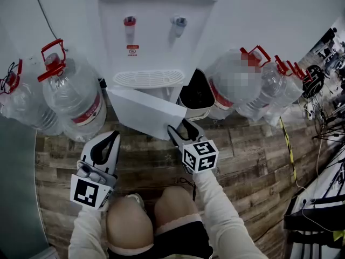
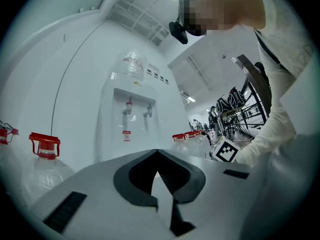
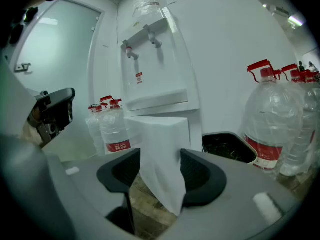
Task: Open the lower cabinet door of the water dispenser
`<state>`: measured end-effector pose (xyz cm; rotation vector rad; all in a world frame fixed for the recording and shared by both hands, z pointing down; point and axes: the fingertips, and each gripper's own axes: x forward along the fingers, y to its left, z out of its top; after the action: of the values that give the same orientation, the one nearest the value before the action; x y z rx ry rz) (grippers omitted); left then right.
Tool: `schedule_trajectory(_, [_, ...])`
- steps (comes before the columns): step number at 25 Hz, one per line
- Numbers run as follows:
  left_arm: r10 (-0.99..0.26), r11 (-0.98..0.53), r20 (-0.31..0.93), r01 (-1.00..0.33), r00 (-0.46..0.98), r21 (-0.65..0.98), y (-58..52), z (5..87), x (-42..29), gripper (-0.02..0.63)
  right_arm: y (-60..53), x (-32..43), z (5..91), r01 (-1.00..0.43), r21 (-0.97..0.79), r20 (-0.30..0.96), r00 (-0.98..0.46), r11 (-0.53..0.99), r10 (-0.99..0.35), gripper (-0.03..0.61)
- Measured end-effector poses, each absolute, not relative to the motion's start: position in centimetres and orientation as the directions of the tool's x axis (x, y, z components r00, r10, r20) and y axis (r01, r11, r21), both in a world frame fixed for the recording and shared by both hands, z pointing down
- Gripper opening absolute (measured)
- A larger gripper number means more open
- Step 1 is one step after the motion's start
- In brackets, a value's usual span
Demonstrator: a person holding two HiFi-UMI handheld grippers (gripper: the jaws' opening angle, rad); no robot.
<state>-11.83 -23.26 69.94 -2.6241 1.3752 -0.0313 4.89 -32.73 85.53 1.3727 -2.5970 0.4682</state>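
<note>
the lower cabinet door point(image 1: 141, 111) is a plain white panel, upright, swung out with its free edge toward you. your right gripper point(image 1: 180, 127) clamps that edge; your left gripper point(image 1: 112, 137) has its jaws together.

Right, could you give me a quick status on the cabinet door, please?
Right claw clamped on lower cabinet door, partly open. Left claw shut, empty. Black bin beside door.
</note>
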Motion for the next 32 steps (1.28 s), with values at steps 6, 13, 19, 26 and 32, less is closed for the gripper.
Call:
schedule_trajectory(6, [-0.823, -0.552, -0.053, -0.819, 0.565, -0.156, -22.1, 69.5, -10.8, 0.003, -30.1, 4.0, 85.4, -0.815, -0.206, 0.279, -0.579, 0.541, -0.766, 0.249])
schedule_trajectory(13, [-0.811, -0.559, -0.069, -0.805, 0.581, -0.200, -20.7, 68.6, -9.8, 0.002, -28.3, 3.3, 85.3, -0.800, -0.211, 0.269, -0.600, 0.562, -0.753, 0.249])
schedule_trajectory(19, [-0.827, -0.545, -0.049, -0.819, 0.561, -0.181, -20.2, 68.6, -9.7, 0.002, -27.9, 3.4, 84.6, -0.798, -0.189, 0.239, -0.603, 0.573, -0.761, 0.247])
schedule_trajectory(26, [-0.830, -0.539, -0.054, -0.823, 0.555, -0.177, -20.3, 68.4, -10.0, 0.002, -27.0, 4.9, 81.4, -0.823, -0.138, 0.158, -0.567, 0.551, -0.808, 0.055])
schedule_trajectory(32, [-0.821, -0.551, -0.060, -0.816, 0.568, -0.173, -21.3, 69.0, -10.1, 0.002, -27.5, 6.2, 79.4, -0.848, -0.079, 0.121, -0.530, 0.524, -0.839, 0.009])
